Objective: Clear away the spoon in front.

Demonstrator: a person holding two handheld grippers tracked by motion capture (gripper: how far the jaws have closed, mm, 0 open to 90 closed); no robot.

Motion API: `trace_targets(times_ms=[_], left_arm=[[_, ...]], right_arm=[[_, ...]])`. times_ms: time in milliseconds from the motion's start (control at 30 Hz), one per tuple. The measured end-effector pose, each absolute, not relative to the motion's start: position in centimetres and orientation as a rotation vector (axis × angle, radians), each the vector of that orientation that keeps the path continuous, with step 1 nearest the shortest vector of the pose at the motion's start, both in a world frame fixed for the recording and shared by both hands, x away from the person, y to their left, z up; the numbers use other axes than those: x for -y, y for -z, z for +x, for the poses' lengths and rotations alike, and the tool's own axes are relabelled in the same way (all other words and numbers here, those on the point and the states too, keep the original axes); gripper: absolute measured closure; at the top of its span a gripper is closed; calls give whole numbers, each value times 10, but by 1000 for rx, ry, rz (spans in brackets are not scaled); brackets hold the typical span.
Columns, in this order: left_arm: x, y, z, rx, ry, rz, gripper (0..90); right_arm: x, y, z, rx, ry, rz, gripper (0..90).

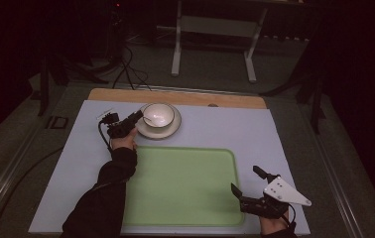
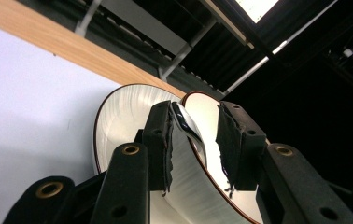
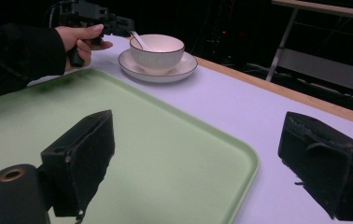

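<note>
A white bowl (image 1: 159, 114) stands on a white saucer (image 1: 171, 130) at the back of the table, with a spoon (image 1: 147, 119) resting inside it. My left gripper (image 1: 139, 116) reaches the bowl's left rim. In the left gripper view the spoon handle (image 2: 186, 125) lies between the jaws against the left pad (image 2: 158, 140), with a gap to the right pad, so my left gripper (image 2: 195, 112) is open. Open and holding nothing, my right gripper (image 1: 245, 179) hovers over the green tray's (image 1: 180, 186) right edge. The right gripper view shows the bowl (image 3: 157, 51), the saucer (image 3: 186, 67) and the tray (image 3: 165, 154).
A pale lavender mat (image 1: 255, 129) covers the table, with a wooden edge (image 1: 175, 96) at the back. Behind the table stands a white metal frame (image 1: 213, 34), and cables (image 1: 128, 74) run over the floor. The person's left sleeve (image 1: 101, 198) lies along the tray's left side.
</note>
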State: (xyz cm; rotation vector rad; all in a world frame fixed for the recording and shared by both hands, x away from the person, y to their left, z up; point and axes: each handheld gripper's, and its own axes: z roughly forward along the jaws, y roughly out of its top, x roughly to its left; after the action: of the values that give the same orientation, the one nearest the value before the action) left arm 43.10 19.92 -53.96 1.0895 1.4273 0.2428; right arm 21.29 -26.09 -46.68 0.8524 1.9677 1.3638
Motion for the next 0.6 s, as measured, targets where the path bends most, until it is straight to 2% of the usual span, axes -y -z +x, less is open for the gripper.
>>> trace_targets(times_ms=[200,300,600], left_arm=[[-198,543,437,-1441,-215,1056,663],[-195,543,437,-1445,-238,1060,747],[-185,528,434,-1383,-253,1078,833]], right_arm=[[262,467,213,-1967,-1365,854,108],[262,467,213,-1969,-1365,854,108],[262,466,213,-1969,-1364,854,108]])
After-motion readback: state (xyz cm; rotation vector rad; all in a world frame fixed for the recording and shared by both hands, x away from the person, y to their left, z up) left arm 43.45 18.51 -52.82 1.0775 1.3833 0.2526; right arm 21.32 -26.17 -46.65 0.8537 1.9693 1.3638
